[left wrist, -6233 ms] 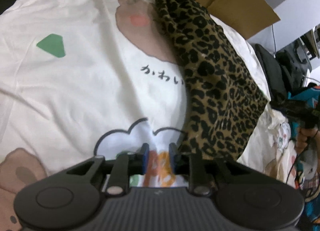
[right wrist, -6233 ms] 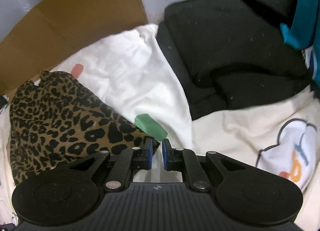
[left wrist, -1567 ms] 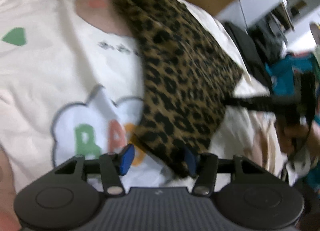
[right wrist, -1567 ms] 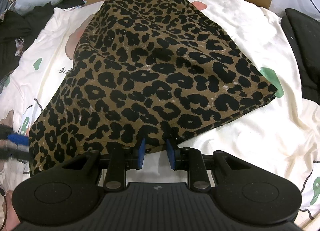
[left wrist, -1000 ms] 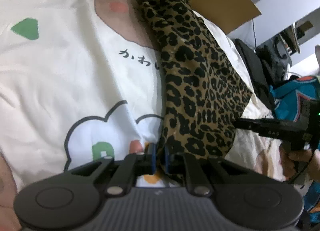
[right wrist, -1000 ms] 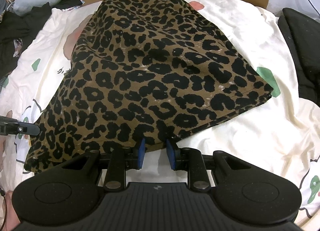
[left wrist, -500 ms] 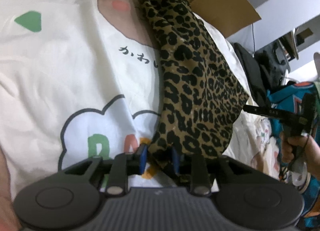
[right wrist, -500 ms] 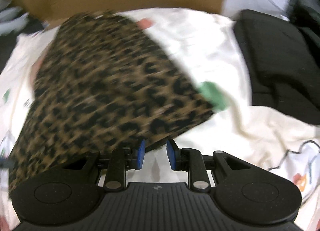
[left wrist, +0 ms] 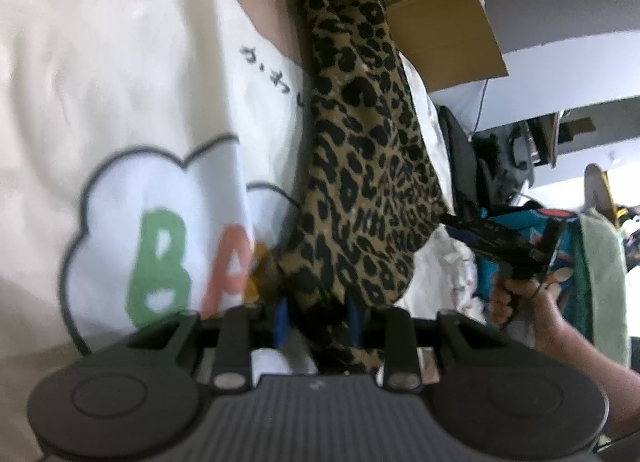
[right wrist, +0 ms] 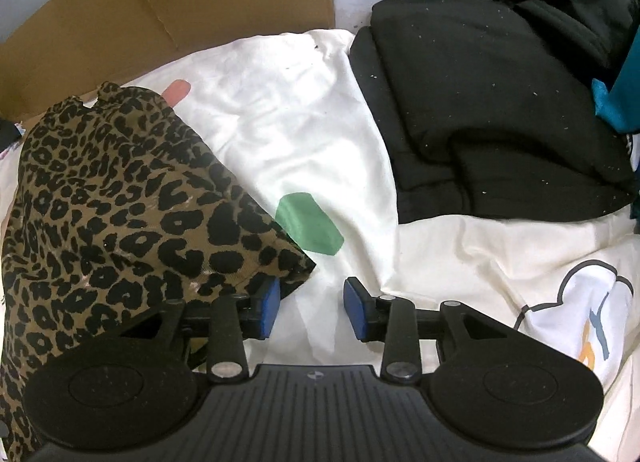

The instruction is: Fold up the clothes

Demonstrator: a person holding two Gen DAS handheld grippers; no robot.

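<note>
Leopard-print garment (right wrist: 120, 213) lies spread on the printed white bedsheet (right wrist: 280, 133), both grippers at its near edge.

Left hand-held gripper (left wrist: 316, 320) stands partly open with the garment's corner lying between its fingers, not clamped. Right hand-held gripper (right wrist: 311, 304) stands wide open, empty, just beside the hem corner. Judgement: any fold needs both corners pinched squarely and the hem kept taut. The left view is blurred; the garment's type and layer count cannot be made out. Folded black clothes (right wrist: 480, 109) lie apart.

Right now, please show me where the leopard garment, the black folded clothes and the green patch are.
leopard garment (right wrist: 120, 213), right wrist view, middle of the spotted cloth.
black folded clothes (right wrist: 480, 93), right wrist view, top of the pile.
green patch (right wrist: 310, 227), right wrist view, centre of the printed shape.
</note>
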